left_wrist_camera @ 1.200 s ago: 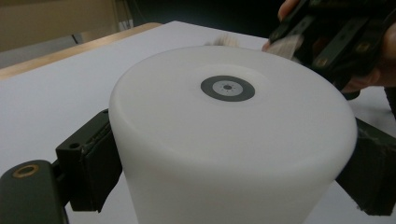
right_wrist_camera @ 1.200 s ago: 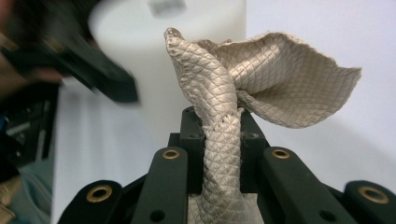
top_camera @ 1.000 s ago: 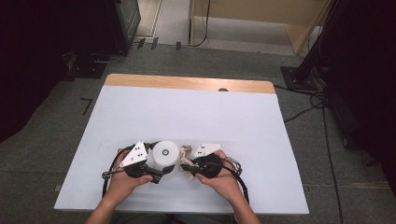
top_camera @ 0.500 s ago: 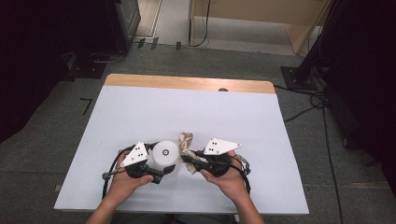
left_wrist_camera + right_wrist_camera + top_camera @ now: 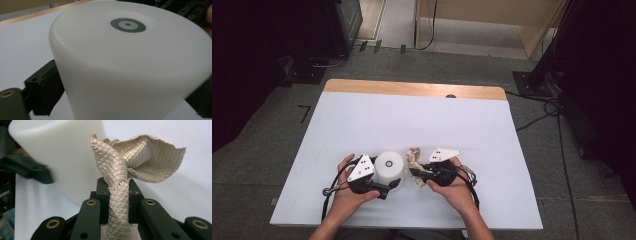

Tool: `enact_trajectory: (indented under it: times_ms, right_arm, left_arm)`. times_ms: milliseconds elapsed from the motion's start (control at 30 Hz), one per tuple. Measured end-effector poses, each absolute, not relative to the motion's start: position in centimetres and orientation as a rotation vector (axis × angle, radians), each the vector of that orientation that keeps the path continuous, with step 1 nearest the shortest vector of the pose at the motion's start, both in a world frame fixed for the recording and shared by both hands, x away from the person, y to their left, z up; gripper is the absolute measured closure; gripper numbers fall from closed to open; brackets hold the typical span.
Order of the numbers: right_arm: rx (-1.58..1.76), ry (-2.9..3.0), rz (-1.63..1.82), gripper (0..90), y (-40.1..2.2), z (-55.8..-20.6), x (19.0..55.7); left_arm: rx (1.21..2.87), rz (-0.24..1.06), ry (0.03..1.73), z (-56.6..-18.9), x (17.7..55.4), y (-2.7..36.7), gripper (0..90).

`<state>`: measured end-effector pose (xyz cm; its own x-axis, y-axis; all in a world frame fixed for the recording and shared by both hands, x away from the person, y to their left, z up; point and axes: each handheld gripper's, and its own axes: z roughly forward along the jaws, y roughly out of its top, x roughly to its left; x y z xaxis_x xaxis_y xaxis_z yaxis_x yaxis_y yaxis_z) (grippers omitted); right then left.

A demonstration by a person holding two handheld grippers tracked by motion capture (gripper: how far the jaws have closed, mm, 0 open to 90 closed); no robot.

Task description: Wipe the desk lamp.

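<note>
Cup (image 5: pixel 130 62): grey ring mark, no text | left gripper (image 5: pixel 379 186) fingers just opening astride it | right gripper (image 5: pixel 117 187) clamps cloth (image 5: pixel 140 162)

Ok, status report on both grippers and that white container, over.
Left gripper around white container, jaws just opened wide. Right gripper shut on beige cloth. Cloth beside container; table otherwise unobstructed.

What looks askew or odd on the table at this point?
The white cup stands upside down between the left gripper's jaws, which have just been opening. The right gripper pinches a crumpled beige quilted cloth, bunched rather than flat. Nothing is spilled or damaged.
</note>
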<state>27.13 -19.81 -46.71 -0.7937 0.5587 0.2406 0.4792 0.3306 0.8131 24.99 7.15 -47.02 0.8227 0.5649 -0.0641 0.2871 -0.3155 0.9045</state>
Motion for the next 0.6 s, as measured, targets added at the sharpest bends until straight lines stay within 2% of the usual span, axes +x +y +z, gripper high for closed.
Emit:
enact_trajectory:
  times_ms: [167, 333, 400, 467, 600]
  right_arm:
    - [1.06, 2.451, 1.436, 77.3, -21.4, -47.0, 27.9]
    - [1.102, 2.431, 1.433, 77.3, -22.1, -47.2, 28.2]
    - [1.098, 2.434, 1.431, 77.4, -22.0, -47.3, 28.1]
    - [1.067, 2.443, 1.44, 77.3, -21.9, -47.2, 28.1]
    - [1.002, 2.501, 1.45, 77.3, -21.8, -47.2, 27.8]
  left_arm:
    - [1.866, 0.402, 0.81, -46.5, 23.7, 6.4, 0.0]
    - [1.847, 0.513, 0.899, -46.5, 22.7, 4.6, 0.0]
    - [1.846, 0.528, 0.921, -46.6, 22.6, 4.3, 1.0]
    - [1.854, 0.546, 0.911, -46.5, 22.7, 4.5, 7.4]
    - [1.88, 0.489, 0.849, -46.4, 23.4, 5.4, 8.1]
